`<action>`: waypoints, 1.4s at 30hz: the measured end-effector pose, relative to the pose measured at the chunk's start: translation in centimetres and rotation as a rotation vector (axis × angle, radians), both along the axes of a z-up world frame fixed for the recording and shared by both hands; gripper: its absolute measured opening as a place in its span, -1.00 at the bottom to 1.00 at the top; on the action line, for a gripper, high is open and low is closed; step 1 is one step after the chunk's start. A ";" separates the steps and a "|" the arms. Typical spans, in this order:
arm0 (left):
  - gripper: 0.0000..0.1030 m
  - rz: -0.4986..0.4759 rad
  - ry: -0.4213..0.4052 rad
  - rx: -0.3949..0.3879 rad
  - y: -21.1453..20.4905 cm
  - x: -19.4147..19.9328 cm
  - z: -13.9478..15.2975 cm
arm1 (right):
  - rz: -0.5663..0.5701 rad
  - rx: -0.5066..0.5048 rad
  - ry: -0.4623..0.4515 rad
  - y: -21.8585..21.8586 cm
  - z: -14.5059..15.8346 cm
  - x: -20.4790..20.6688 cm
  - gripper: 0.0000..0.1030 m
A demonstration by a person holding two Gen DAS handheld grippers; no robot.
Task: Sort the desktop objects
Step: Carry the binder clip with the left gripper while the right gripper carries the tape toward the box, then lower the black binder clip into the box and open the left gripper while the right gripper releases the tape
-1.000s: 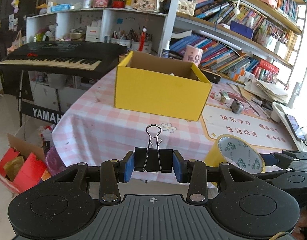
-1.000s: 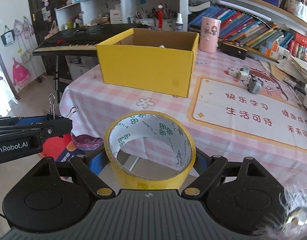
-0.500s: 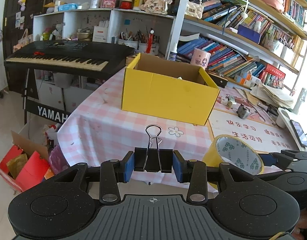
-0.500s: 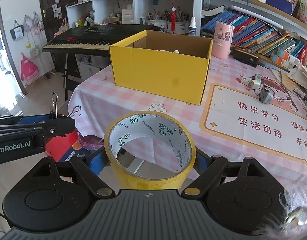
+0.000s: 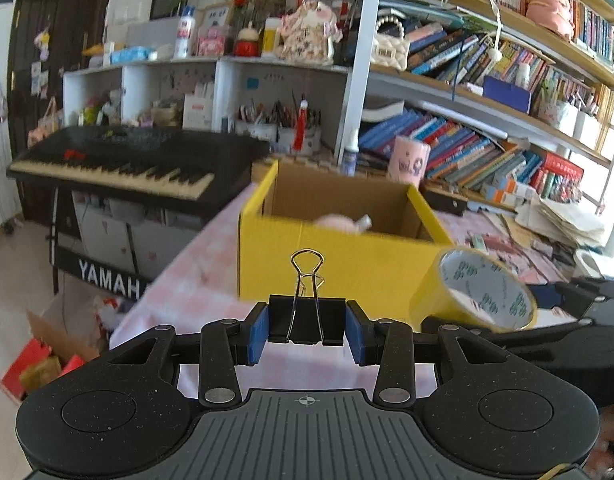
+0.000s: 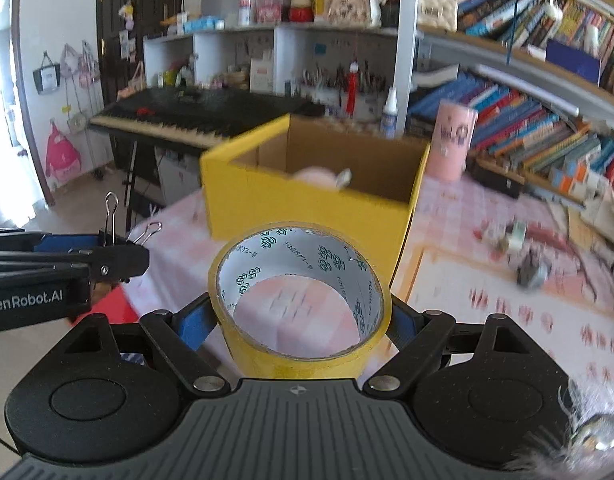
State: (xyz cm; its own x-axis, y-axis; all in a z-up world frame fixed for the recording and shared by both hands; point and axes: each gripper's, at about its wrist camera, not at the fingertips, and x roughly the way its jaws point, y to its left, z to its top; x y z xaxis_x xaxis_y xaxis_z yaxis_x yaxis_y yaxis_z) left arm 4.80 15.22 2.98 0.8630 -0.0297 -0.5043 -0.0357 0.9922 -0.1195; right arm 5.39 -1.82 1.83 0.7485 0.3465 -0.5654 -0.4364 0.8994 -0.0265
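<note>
Yellow cardboard box (image 5: 339,256) stood open on the counter (image 6: 487,280) ahead. The left gripper (image 5: 306,330) pinched a black binder clip (image 5: 306,318); the right gripper (image 6: 299,322) clamped a yellow tape roll (image 6: 303,300). Both loads likely belonged inside, so each should clear the near wall before releasing, one at a time.

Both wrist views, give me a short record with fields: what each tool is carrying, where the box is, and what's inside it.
left tool: shut on black binder clip, wire handles upright
right tool: shut on yellow tape roll, held by its sides
yellow cardboard box: open-topped, on the pink checked tablecloth, ahead of both tools
box contents: a blurred pinkish item; cannot identify
release: neither item dropped yet
</note>
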 end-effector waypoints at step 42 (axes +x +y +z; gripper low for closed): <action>-0.21 -0.026 0.262 0.126 -4.4 21.4 -4.2 | 0.163 0.067 0.438 6.4 -1.1 32.6 0.65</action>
